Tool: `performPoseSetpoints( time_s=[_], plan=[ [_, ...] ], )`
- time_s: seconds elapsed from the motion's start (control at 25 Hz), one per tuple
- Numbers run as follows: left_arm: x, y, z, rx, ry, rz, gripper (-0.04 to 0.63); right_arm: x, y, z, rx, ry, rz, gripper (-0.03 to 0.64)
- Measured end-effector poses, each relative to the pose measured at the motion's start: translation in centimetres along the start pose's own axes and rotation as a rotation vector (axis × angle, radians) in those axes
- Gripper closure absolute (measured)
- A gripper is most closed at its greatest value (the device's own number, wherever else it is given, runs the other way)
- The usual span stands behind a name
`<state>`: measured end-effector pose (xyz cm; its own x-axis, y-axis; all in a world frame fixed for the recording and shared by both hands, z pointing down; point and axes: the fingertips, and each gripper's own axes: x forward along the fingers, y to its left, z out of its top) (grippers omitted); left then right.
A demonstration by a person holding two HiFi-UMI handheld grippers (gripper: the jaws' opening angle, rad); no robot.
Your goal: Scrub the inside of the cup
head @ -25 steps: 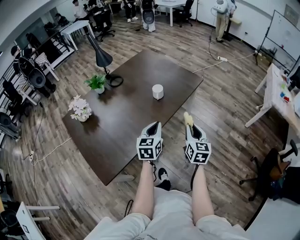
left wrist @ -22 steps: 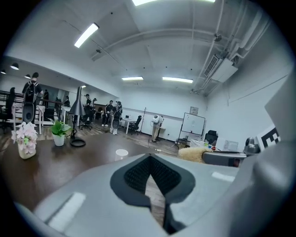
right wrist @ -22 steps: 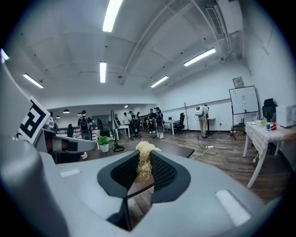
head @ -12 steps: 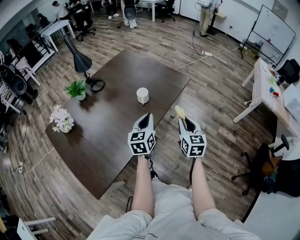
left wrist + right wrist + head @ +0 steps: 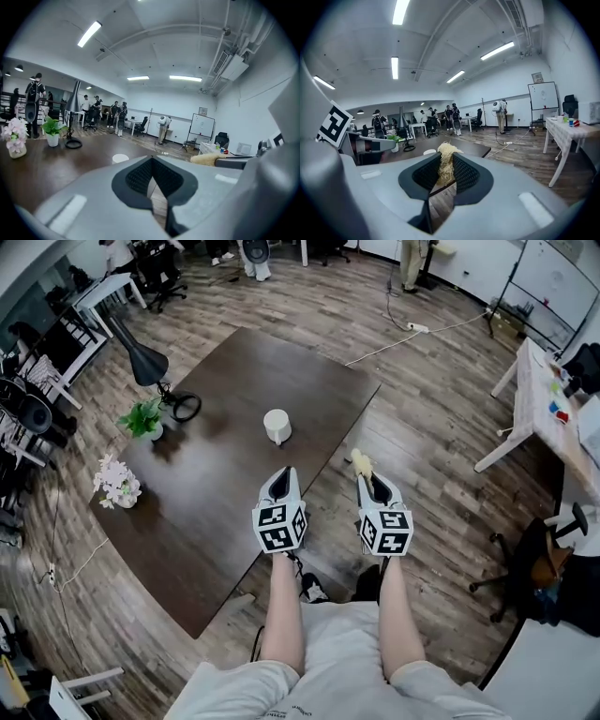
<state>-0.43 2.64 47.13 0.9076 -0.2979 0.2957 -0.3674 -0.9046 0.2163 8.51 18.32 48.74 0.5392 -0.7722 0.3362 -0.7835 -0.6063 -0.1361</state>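
white cup (image 5: 277, 426) stands on the dark brown table (image 5: 211, 488), toward the table's right-hand edge, nothing touching it. both grippers are held short of it, well apart from the cup, side by side at the ends of the person's bare forearms (image 5: 281, 601). left gripper (image 5: 280, 479) sits over the table's near edge; in the left gripper view its jaws are brought together at the tips with nothing between the ribbed pads (image 5: 140, 176), only a sliver of floor showing through the lower gap. the cup's rim shows just beyond those jaws as a pale disc. right gripper (image 5: 371, 486) hangs over the wood plank floor (image 5: 441, 474), just off the table's edge. its jaws are pressed onto a pale straw-coloured fibrous scrubber (image 5: 359, 463), and the tuft sticks out past the jaw tips. in the right gripper view the scrubber rises between the two pads, gripped from both sides, with the cup small on the table behind and slightly left of it. also on the table, far from the cup: a green potted plant (image 5: 141, 418), a pot of pale flowers (image 5: 117, 482) and a black cone-shaded lamp (image 5: 145, 360) on a ring base.
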Motion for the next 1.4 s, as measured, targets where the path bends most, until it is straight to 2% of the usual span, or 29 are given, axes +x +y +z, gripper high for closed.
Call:
performPoseSetpoints(
  time_s=[0.32, 0.4, 0.6, 0.68, 0.84, 0.96, 1.12, 1.24, 1.4],
  plan=[
    [2.4, -1.2, 0.2, -0.078, -0.022, 0.089, 0.595, 3.6, -2.8, 1.6, -0.029, 0.028, 0.116, 0.522],
    [3.3, -1.9, 0.3, -0.070, -0.004, 0.129, 0.595, 4.6, -3.9, 2.5, -0.033, 0.025, 0.137, 0.522],
    [4.9, -3.5, 0.0, 0.016, 0.082, 0.197, 0.595, 6.7, -5.0, 3.3, -0.026, 0.038, 0.208, 0.522],
    [5.7, -4.4, 0.1, 0.004, 0.068, 0.212, 0.595, 7.2, -5.0, 3.6, -0.057, 0.039, 0.250, 0.520],
    [7.2, -6.4, 0.1, -0.034, 0.023, 0.273, 0.595, 7.8, -5.2, 4.6, -0.186, 0.031, 0.352, 0.520],
    [7.6, -7.8, -0.4, -0.067, -0.020, 0.308, 0.595, 8.4, -6.6, 4.5, -0.172, 0.032, 0.403, 0.520],
    [6.1, -7.9, -0.2, -0.077, -0.055, 0.358, 0.595, 9.5, -8.0, 3.6, -0.124, 0.058, 0.433, 0.520],
    [3.1, -5.8, -0.3, -0.102, -0.062, 0.440, 0.595, 9.8, -7.2, 3.1, -0.118, 0.077, 0.469, 0.520],
    [0.3, -3.1, -2.0, -0.087, -0.006, 0.547, 0.595, 10.9, -5.5, 2.4, -0.123, 0.095, 0.524, 0.518]
  ],
)
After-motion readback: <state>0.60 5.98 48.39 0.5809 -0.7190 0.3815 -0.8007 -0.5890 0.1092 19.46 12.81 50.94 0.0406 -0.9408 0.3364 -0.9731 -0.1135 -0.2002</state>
